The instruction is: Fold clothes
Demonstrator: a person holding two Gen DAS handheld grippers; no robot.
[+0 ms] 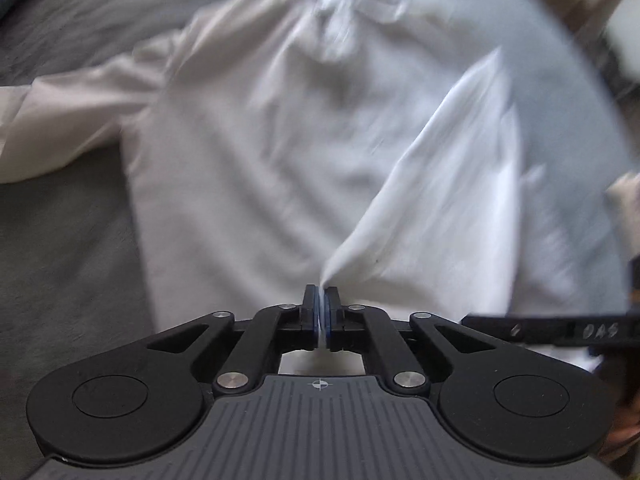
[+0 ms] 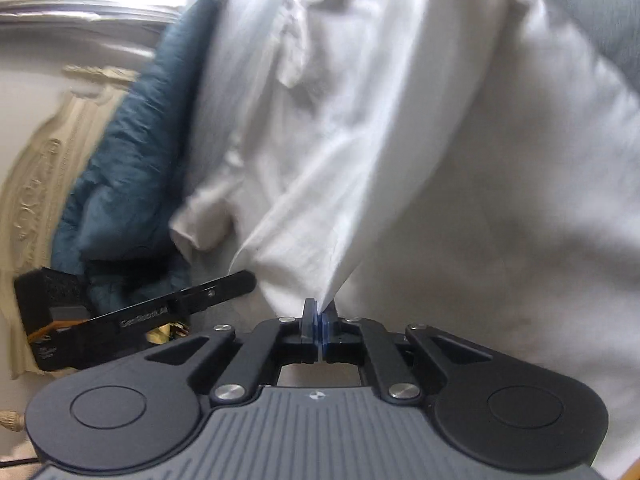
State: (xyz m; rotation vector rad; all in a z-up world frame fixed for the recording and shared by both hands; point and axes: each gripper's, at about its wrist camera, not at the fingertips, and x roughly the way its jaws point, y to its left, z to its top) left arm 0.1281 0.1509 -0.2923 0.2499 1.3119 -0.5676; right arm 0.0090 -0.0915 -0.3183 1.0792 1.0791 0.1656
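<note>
At the bottom centre of each view, my left gripper [image 1: 321, 300] and right gripper [image 2: 319, 314] each pinch a fold of the white long-sleeved shirt [image 1: 256, 152] between blue pads. The shirt lies wrinkled and blurred across the middle of a grey bedcover [image 1: 64, 240]. Lettering on the other gripper's black body is too blurred to read. A dark teal garment [image 2: 132, 168] sits at left.

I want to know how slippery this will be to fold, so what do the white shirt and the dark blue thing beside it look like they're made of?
The white shirt looks like thin woven cotton or a cotton blend, matte: it falls in soft creases and peaks sharply where the shut grippers pinch it. The dark blue garment looks like a crinkled, slightly shiny synthetic, perhaps nylon, though blur leaves that open.
</note>
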